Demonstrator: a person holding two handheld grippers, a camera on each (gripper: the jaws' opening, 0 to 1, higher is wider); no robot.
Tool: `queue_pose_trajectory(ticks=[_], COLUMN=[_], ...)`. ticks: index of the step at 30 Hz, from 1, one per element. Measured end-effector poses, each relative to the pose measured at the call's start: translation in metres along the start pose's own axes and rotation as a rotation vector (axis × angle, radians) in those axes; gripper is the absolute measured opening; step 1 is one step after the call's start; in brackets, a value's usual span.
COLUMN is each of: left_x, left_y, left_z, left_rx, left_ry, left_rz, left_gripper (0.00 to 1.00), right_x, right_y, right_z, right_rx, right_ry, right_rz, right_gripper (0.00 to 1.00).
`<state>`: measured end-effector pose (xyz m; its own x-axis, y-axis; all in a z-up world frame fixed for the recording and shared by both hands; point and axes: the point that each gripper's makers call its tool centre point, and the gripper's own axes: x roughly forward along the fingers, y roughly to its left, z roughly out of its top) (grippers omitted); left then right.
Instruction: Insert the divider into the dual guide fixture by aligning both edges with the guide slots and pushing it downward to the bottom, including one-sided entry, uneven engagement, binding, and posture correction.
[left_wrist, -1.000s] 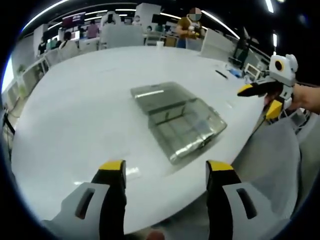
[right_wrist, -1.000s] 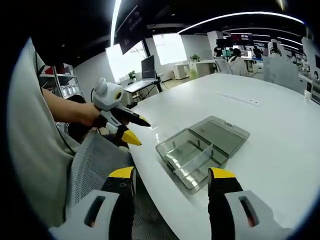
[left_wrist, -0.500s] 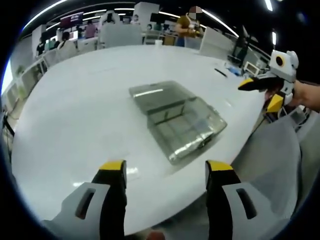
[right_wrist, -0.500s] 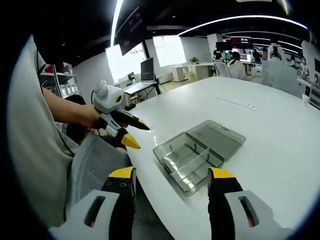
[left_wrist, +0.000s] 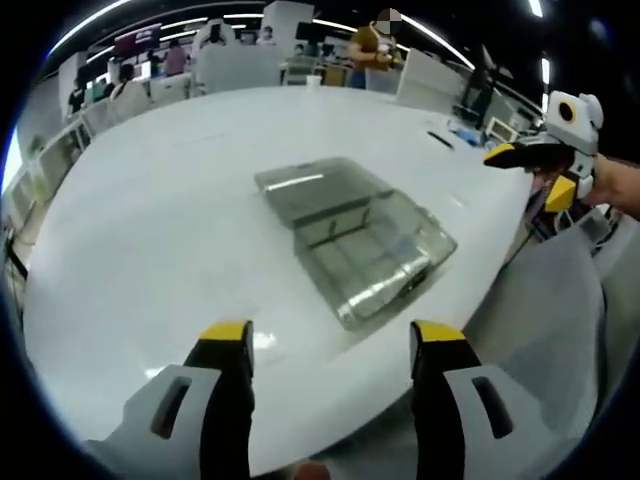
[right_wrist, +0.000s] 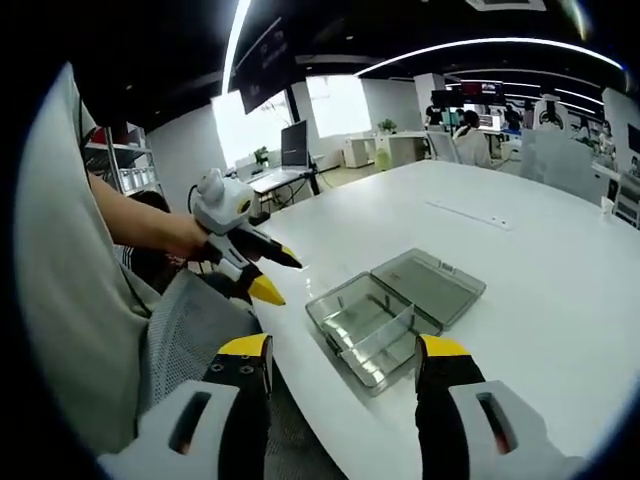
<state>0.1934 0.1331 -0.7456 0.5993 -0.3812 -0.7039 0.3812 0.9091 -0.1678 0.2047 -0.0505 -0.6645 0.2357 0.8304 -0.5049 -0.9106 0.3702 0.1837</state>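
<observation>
A clear plastic box (left_wrist: 355, 235) lies open on the white table (left_wrist: 160, 220), its flat lid (left_wrist: 310, 188) folded out on the far side. A clear divider (right_wrist: 378, 331) stands across the tray part of the box (right_wrist: 390, 315). My left gripper (left_wrist: 330, 340) hangs open above the table's near edge, short of the box, holding nothing. It also appears in the right gripper view as the left gripper (right_wrist: 265, 275), left of the box. My right gripper (right_wrist: 340, 355) is open and empty, near the box. In the left gripper view the right gripper (left_wrist: 535, 170) hovers off the table's right edge.
A grey mesh chair (right_wrist: 190, 330) sits by the table edge under the person's arm (right_wrist: 140, 225). Small items (left_wrist: 450, 145) lie at the far right of the table. People and desks (left_wrist: 200, 60) stand beyond the far end.
The right gripper has risen a little and drawn back, so the box looks smaller and lower in its view. The left gripper has barely shifted. The box has not moved.
</observation>
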Motion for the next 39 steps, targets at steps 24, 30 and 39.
queue_pose_trajectory(ticks=[24,30,39], left_x=[0.013,0.015,0.018], left_y=[0.011,0.020,0.042], left_z=[-0.008,-0.006,-0.002], left_rx=[-0.001,-0.007,-0.025], left_ry=[0.050,0.056,0.075], left_rz=[0.010,0.026,0.087], left_gripper=[0.58,0.56,0.53], right_x=[-0.009,-0.006,-0.002], right_y=[0.004,0.004,0.004], right_z=[-0.004,-0.005,-0.004], right_rx=[0.000,-0.019,-0.036], right_ry=[0.000,0.016,0.027], right_rz=[-0.020,-0.019,-0.015], right_gripper=[0.54,0.54,0.54])
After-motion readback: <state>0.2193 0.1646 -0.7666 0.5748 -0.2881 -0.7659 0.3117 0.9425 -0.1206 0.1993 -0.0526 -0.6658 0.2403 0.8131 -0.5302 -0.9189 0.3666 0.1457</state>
